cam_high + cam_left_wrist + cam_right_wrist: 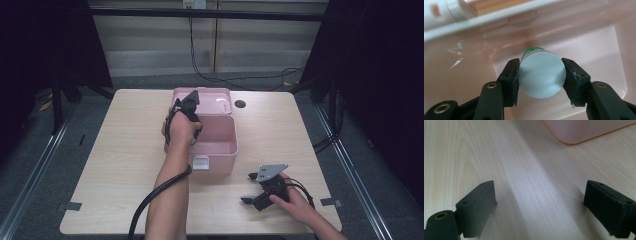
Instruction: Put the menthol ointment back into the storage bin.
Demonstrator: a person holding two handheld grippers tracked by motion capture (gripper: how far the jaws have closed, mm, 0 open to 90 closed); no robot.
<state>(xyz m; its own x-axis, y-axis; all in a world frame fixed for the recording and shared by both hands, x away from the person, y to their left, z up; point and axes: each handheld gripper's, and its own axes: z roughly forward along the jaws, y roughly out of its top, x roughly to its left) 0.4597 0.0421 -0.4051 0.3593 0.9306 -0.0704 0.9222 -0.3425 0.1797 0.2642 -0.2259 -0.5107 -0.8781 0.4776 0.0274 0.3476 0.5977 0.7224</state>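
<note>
The left gripper (pixel 541 75), jaws clamped on a small white round-capped bottle (pixel 541 76), should lower it flat inside the open pink plastic box (pixel 222 142) before releasing; the right gripper (pixel 539 207) idles beside the box, jaws apart.

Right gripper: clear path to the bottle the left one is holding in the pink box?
Probably not. The bottle sits low inside the pink box, clamped by the left gripper, whose hand covers the opening. The right gripper rests open on the table outside the wall.

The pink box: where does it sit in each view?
High view: pink box at table centre, lid open, left hand-held gripper above it.
Left gripper view: its inner wall behind the held bottle.
Right gripper view: a corner at top right.
Shared landmark: wooden table.
</note>
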